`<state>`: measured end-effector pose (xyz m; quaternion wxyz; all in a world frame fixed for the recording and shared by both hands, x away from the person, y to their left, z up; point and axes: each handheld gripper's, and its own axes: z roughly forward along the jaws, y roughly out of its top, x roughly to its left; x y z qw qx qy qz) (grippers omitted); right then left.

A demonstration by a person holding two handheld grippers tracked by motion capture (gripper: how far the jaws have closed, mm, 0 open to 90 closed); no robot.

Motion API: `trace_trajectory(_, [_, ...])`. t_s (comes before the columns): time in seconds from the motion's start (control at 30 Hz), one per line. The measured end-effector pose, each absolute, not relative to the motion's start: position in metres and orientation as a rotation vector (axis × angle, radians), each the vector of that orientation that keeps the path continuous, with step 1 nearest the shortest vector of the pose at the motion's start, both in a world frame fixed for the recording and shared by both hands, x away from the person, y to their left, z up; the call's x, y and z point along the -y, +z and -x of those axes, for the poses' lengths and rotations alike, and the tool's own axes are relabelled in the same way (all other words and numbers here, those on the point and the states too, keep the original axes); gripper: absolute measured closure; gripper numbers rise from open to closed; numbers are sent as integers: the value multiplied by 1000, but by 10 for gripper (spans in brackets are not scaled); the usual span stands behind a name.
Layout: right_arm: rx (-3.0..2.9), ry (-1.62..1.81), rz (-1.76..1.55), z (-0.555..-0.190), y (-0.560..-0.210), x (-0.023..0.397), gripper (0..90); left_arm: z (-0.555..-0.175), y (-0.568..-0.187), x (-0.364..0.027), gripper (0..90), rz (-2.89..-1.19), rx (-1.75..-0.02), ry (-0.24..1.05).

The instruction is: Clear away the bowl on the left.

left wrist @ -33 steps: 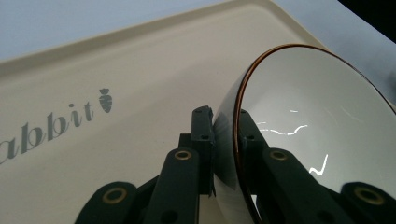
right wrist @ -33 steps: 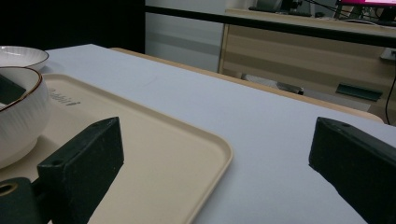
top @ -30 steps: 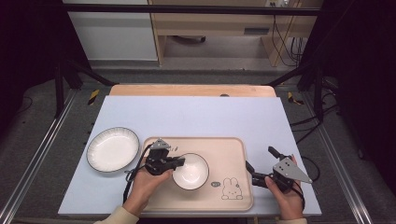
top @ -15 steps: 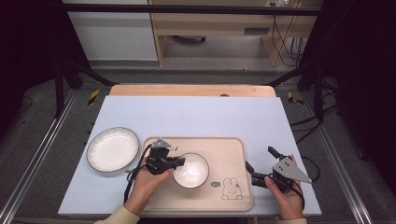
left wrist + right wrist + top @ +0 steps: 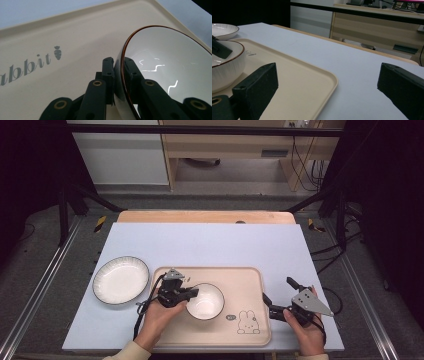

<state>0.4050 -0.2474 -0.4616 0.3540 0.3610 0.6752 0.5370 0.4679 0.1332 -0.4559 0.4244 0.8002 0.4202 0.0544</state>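
A: Where is the bowl [image 5: 205, 301]?

B: On the tray [image 5: 247, 277], left of its middle. The tray sits at the near edge of the table [image 5: 210, 242], with a rabbit print [image 5: 248, 322] at its near right corner.

A: And the left gripper [image 5: 192, 292]?

B: It is clamped on the bowl's left rim. In the left gripper view the jaws are pinched tight on the thin brown-edged wall [image 5: 123, 75], one pad inside the bowl, one outside. The bowl's base is hidden there, so I cannot tell whether it rests flat on the tray or is tipped.

A: The right gripper [image 5: 279, 296]?

B: Its jaws stand wide apart with nothing between them. It hovers over the table just off the tray's right edge, well apart from the bowl. In the right gripper view the tray's corner [image 5: 332, 80] lies between the two pads, and the bowl [image 5: 227, 67] shows at the far left.

A: Anything else?

B: A plate [image 5: 121, 280] on the table, just left of the tray.
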Motion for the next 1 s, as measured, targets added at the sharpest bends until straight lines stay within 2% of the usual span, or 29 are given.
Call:
trace_trajectory(0.57, [-1755,1385,-938,-406,-463,247,34,-465,-454,-131,748,-2031,-993,228])
trace_trajectory(0.63, [-1754,1385,-942,-406,-463,247,34,-465,-453,-131,720,-2036,-988,235])
trace_trajectory(0.83, [-1757,1381,-939,-407,-464,247,34,-464,-448,-130,562,-2021,-982,273])
trace_trajectory(1.0, [-1758,1382,-943,-407,-464,247,34,-464,-439,-131,390,-1989,-924,289])
